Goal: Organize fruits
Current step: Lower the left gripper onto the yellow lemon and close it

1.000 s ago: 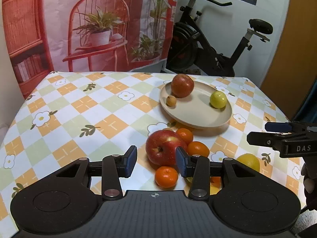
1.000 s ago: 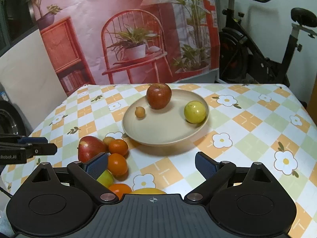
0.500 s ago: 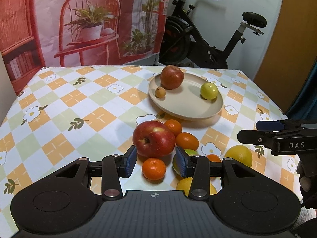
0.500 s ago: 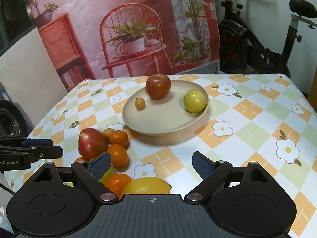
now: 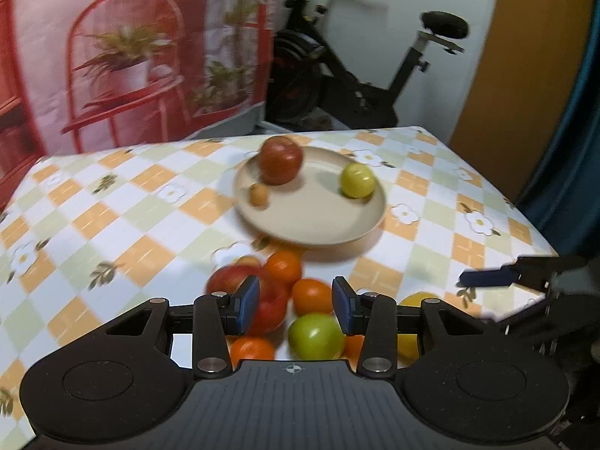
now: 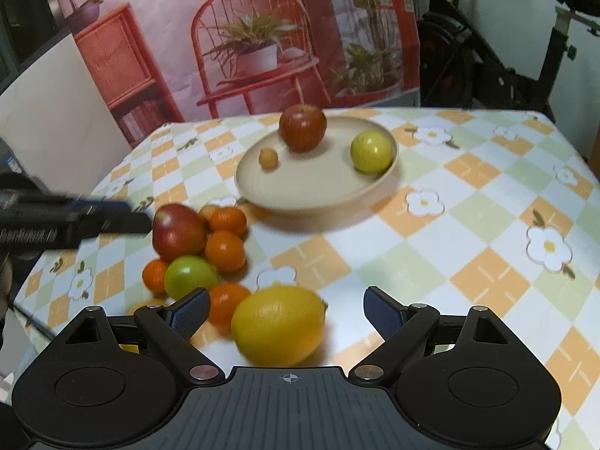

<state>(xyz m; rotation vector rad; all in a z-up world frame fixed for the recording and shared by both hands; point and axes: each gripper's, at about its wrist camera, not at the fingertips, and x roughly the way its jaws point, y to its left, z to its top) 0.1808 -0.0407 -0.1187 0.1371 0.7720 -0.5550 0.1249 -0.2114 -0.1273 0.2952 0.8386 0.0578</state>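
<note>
Plate (image 6: pixel 300 191) holds apple (image 6: pixel 302 127), yellow fruit (image 6: pixel 371 151), small fruit (image 6: pixel 268 158); both tools apart.

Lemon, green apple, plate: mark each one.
Lemon (image 6: pixel 278 324): right wrist view, middle of its skin.
Green apple (image 6: pixel 190 276): right wrist view, top of its skin.
Plate (image 6: pixel 311 183): right wrist view, bare inner floor.

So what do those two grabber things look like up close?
Each is chunky black plastic with a ridged middle panel, round dimples on both sides and silver screws. The left gripper and the right gripper both have two black fingers tipped with dark blue textured pads. From the side, blurry white lettering shows on the left one.
</note>
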